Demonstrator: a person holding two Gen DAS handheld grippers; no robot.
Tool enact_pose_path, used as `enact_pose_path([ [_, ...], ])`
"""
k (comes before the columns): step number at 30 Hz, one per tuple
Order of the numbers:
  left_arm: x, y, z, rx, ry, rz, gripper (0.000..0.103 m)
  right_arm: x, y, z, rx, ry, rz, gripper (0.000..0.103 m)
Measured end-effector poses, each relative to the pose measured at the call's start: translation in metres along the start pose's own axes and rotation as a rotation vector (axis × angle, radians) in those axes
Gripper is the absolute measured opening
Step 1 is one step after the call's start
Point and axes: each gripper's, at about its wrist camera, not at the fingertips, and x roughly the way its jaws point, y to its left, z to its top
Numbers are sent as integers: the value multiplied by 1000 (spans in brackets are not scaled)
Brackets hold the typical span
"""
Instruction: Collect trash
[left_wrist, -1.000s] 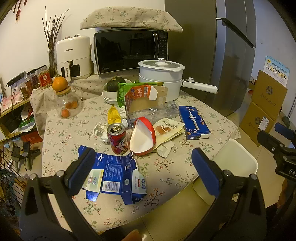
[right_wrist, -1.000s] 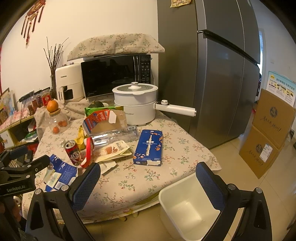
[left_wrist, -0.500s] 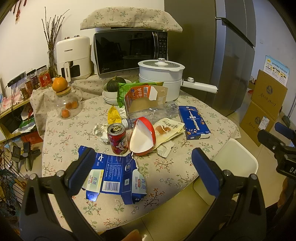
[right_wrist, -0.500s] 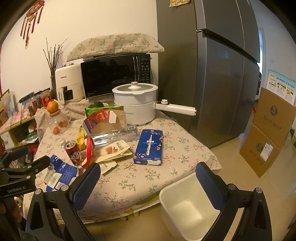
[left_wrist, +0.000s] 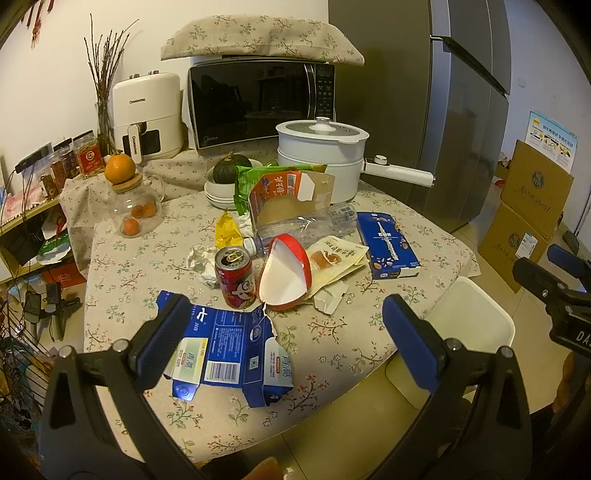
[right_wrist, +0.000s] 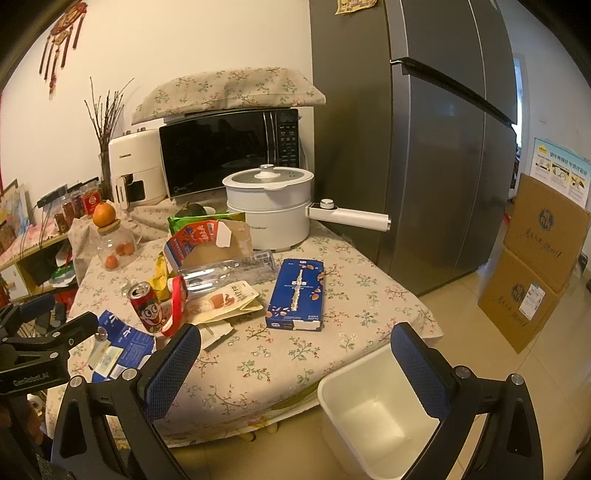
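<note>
Left wrist view looks down on a table (left_wrist: 362, 343) with a flowery cloth and a pile of junk on it. The left gripper (left_wrist: 284, 328) has its blue fingers (left_wrist: 168, 332) spread wide with nothing between them, hanging over the near edge above a torn blue carton (left_wrist: 229, 354) lying flat. Just behind that there's an opened red can (left_wrist: 236, 277) standing upright, and right beside it a red-and-white paper bowl (left_wrist: 284, 277) tipped on its side, resting on a snack pouch (left_wrist: 336, 254). A crushed clear bottle (left_wrist: 306, 225) lies behind those, with a yellow wrapper (left_wrist: 227, 230) and crumpled white paper (left_wrist: 201, 258) to the left, and an orange ripped box (left_wrist: 288, 195) plus a green bag (left_wrist: 255, 173) further back. A blue chocolate box (left_wrist: 388, 243) sits flat off to the right. From the right wrist view, the right gripper (right_wrist: 295, 354) is spread wide too and holds nothing, hovering off the table's corner over a white bin (right_wrist: 373, 410) on the floor, which looks empty inside and sits tucked against the table edge. At the back: a white pot (right_wrist: 269, 210), microwave (right_wrist: 225, 151) and fridge (right_wrist: 424, 147).
</note>
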Motion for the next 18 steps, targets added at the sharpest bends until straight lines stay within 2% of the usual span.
enact_pose_path([
  [13,-1,0,1,-1,6,-1,103,0,-1,0,-10,-9,-8,103],
  [18,-1,8,7,-12,29,-36,103,-3,-2,3,-4,-37,22,103],
])
